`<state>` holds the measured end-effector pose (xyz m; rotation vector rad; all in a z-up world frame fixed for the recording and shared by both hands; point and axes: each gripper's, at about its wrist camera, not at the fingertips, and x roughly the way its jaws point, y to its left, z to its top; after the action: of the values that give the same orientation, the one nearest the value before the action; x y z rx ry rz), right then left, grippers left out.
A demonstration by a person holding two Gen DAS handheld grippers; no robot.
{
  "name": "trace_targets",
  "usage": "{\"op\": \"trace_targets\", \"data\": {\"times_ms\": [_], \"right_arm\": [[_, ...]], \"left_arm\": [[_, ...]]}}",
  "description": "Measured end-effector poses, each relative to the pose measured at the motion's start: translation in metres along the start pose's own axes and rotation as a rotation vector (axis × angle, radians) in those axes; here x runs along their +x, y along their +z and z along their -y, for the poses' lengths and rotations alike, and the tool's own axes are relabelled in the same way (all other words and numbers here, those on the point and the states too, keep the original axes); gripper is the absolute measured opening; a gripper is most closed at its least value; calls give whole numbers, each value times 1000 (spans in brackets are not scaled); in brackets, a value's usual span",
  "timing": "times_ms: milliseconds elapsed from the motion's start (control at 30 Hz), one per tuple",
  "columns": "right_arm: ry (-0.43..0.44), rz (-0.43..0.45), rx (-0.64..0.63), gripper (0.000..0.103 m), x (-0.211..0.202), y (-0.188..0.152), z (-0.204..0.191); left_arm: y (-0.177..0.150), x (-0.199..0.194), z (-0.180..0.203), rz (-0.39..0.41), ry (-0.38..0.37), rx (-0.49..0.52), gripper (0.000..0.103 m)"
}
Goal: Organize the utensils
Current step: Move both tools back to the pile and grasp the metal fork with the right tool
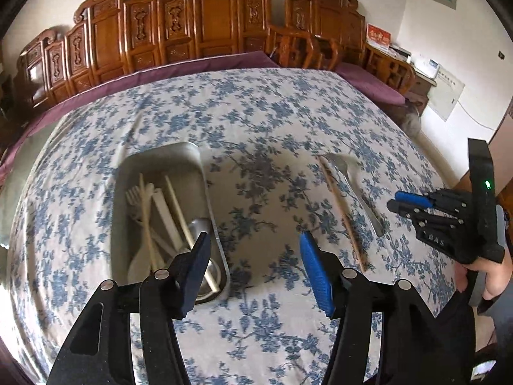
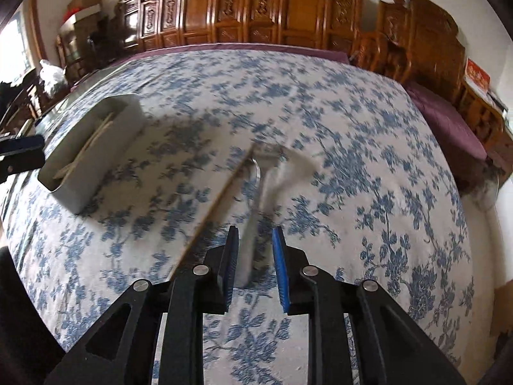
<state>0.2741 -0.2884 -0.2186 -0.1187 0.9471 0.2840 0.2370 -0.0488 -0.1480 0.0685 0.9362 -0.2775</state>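
Observation:
A steel tray (image 1: pixel 160 157) on the floral tablecloth holds wooden chopsticks (image 1: pixel 146 211), white plastic cutlery and a metal spoon (image 1: pixel 201 228). My left gripper (image 1: pixel 256 269) hovers open over the tray's near right corner, with nothing between its fingers. Further right, a single wooden chopstick (image 1: pixel 343 211) and a metal fork (image 1: pixel 356 189) lie side by side on the cloth. In the right wrist view my right gripper (image 2: pixel 255 264) is open. The blurred fork (image 2: pixel 256 199) shows through its gap, untouched by the pads. The chopstick (image 2: pixel 218 199) runs just left of it. The tray (image 2: pixel 128 128) stands far left.
Carved wooden benches (image 1: pixel 205 25) with purple cushions (image 1: pixel 368 83) line the table's far side. The blue floral cloth (image 1: pixel 256 112) covers the whole tabletop. A hand (image 1: pixel 493 276) holds the right gripper (image 1: pixel 407 203) at the table's right edge.

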Motion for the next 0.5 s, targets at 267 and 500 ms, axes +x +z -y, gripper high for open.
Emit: {"op": "trace_targets", "data": {"times_ms": [267,500], "right_arm": [[12,-34,53,24,39,24,11],[16,-82,49,24,71,46,7]], "left_arm": [[-2,13,12,-24,-5,10,55],[-1,22,24,-39,-8,25,55]]}}
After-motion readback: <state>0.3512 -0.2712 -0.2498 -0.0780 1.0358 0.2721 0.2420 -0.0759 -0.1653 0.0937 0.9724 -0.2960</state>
